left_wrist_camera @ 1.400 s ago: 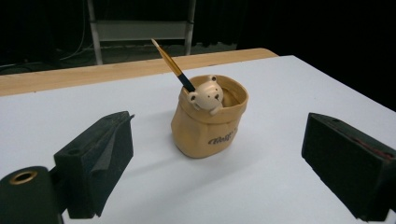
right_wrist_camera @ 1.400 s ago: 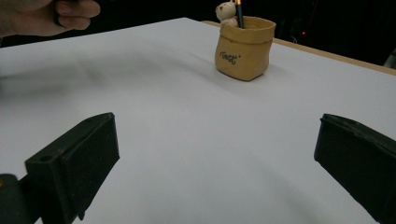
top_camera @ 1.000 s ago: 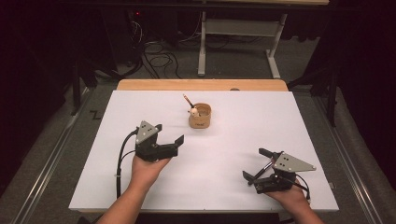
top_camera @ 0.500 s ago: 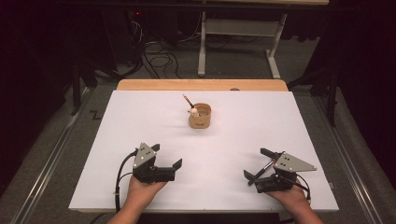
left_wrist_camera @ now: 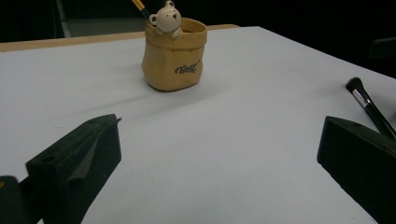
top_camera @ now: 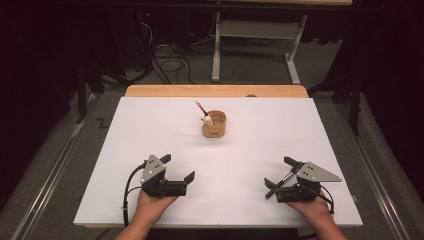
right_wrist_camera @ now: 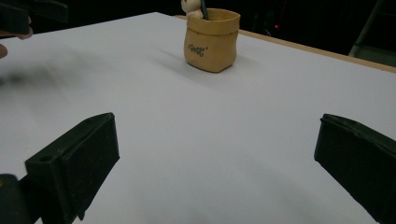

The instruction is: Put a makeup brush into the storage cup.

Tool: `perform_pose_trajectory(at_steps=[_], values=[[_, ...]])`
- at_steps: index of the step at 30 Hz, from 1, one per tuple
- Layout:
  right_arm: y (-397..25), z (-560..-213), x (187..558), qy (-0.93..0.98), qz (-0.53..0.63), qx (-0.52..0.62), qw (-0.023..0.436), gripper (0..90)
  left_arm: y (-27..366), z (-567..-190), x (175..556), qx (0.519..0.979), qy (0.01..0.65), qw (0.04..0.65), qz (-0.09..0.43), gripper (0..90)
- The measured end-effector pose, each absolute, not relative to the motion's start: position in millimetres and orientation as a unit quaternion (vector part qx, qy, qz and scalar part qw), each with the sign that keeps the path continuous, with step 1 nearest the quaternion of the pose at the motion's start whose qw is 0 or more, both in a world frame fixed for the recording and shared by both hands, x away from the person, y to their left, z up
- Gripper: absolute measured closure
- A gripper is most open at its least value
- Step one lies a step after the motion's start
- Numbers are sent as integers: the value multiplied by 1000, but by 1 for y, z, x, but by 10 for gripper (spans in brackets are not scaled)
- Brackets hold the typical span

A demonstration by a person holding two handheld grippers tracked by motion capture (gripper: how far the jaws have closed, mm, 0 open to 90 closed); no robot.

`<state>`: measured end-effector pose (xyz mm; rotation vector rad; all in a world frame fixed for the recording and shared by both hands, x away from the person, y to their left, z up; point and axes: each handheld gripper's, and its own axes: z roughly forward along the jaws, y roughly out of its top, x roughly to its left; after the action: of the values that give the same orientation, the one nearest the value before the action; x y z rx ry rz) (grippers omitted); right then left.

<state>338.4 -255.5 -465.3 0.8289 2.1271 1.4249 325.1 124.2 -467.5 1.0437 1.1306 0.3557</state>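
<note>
A: Where is the small tan sack-shaped ceramic pot (top_camera: pixel 214 125) with the little white bear figure (left_wrist_camera: pixel 166 17) on its rim?

B: It stands upright on the white bench (top_camera: pixel 150 125), toward the far middle, well apart from both hands. Dark script lettering runs across its side, and a thin brown-handled brush (top_camera: pixel 200 107) leans out of it, tilted up toward the far left in the high view.

A: And the left tongs (top_camera: pixel 177 168)?

B: They are held low over the near left part of the bench, jaws spread wide with nothing between them. In the left gripper view the two black jaws sit far apart, with bare white surface between and the pot ahead, a bit left of centre.

A: The right tongs (top_camera: pixel 280 172)?

B: Near the front right edge, also spread wide and holding nothing. A slim black make-up brush with a silver ferrule (top_camera: pixel 281 183) lies on the bench just beside them; in the high view I cannot tell if it touches a jaw. The left gripper view shows its dark bristle tip at the right side.

A: Anything beyond the white surface?

B: A strip of light wood (top_camera: pixel 215 90) along its far edge.
</note>
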Motion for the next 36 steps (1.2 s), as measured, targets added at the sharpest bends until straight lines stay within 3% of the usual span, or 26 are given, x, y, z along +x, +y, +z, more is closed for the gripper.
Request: perform_pose_trajectory(at_steps=[10,36], values=[[-263,-464,340,767,498,323,241,2,122,-473,325,490,496,701,153,48],[-299,-450,339,773,445,382,242,2,125,-463,321,478,483,717,156,17]])
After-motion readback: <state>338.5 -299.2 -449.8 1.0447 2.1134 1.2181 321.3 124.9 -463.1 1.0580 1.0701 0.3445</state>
